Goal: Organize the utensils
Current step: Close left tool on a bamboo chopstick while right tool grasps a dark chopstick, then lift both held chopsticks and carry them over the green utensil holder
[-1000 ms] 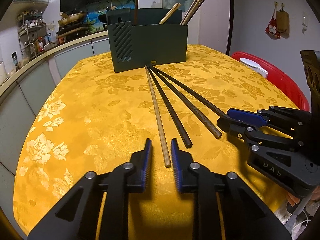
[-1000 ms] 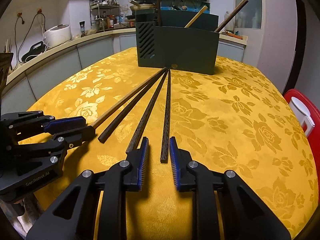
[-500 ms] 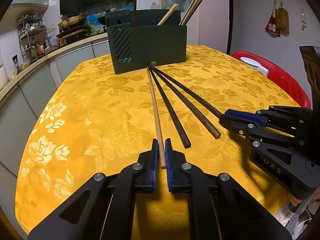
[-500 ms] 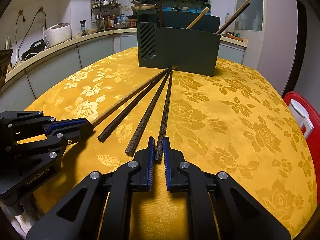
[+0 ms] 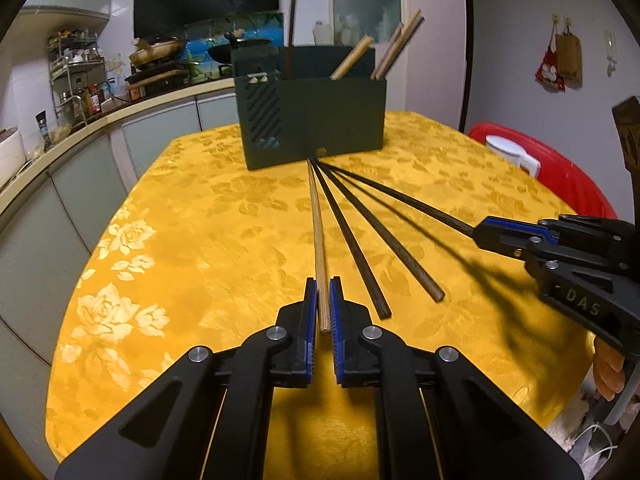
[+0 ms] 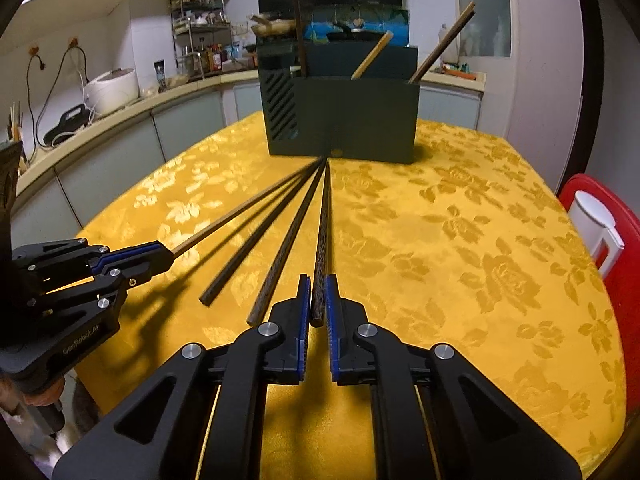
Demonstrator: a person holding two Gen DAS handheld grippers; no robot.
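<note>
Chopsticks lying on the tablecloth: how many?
4, fanned out from the holder: light chopstick in the left gripper, mottled chopstick in the right gripper, two dark chopsticks loose between.

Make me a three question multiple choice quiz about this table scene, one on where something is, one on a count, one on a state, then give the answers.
1. Where do the loose chopsticks' far tips meet?
A. at the green holder's base
B. by the red stool
C. at the table's near edge

2. How many chopsticks lie fanned on the yellow cloth?
A. two
B. four
C. six

3. What are the left tongs doing?
A. standing wide open
B. shut on the pale chopstick
C. gripping the holder

Answers: 1 A, tips converge at its front; 2 B, one pale and three dark; 3 B, pads pinch its near end.
</note>
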